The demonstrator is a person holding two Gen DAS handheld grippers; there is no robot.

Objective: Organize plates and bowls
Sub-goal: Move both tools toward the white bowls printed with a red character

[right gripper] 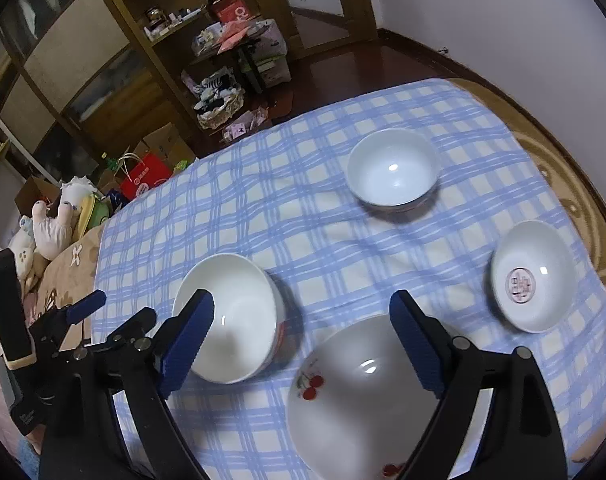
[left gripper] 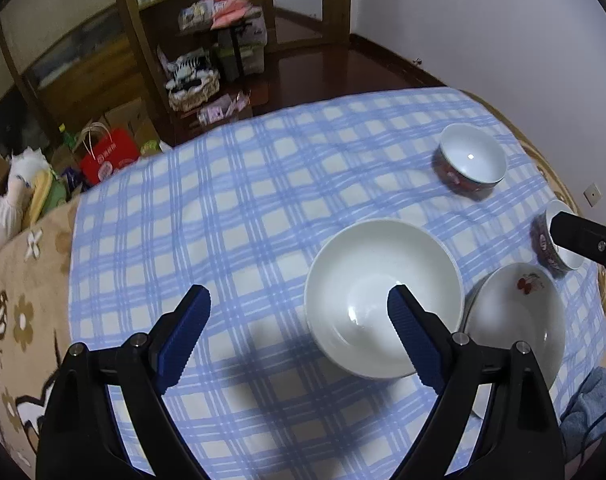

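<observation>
In the left wrist view we see the left gripper (left gripper: 299, 304) at bottom centre, jaws spread wide, nothing between the blue pads (left gripper: 183, 340); the left pad sits over bare blue-checked cloth (left gripper: 223, 200), the right pad overlaps the plain white bowl (left gripper: 383, 296) in frame but no contact shows. That bowl sits centre-right on the cloth, upright. Just right of it, rims nearly touching, is the cherry-print bowl (left gripper: 515, 320) at lower right. Upper right: a small bowl with a red patterned outside (left gripper: 471, 160), well apart from the others. Far right edge: another small patterned bowl (left gripper: 555, 248), partly hidden by a black finger of the other gripper. In the right wrist view we see the left gripper again at lower left, then the right gripper (right gripper: 303, 328) at bottom centre, also wide open and empty. Its left pad overlaps the plain white bowl (right gripper: 231, 316) at centre-left, its right pad overlaps the cherry-print bowl (right gripper: 363, 400) at bottom centre; neither is gripped. Upper centre: the small white-lined bowl (right gripper: 393, 168). Right side: a small bowl with a round red mark inside (right gripper: 531, 276), tilted toward the camera. All four pieces rest on the cloth, none stacked.
</observation>
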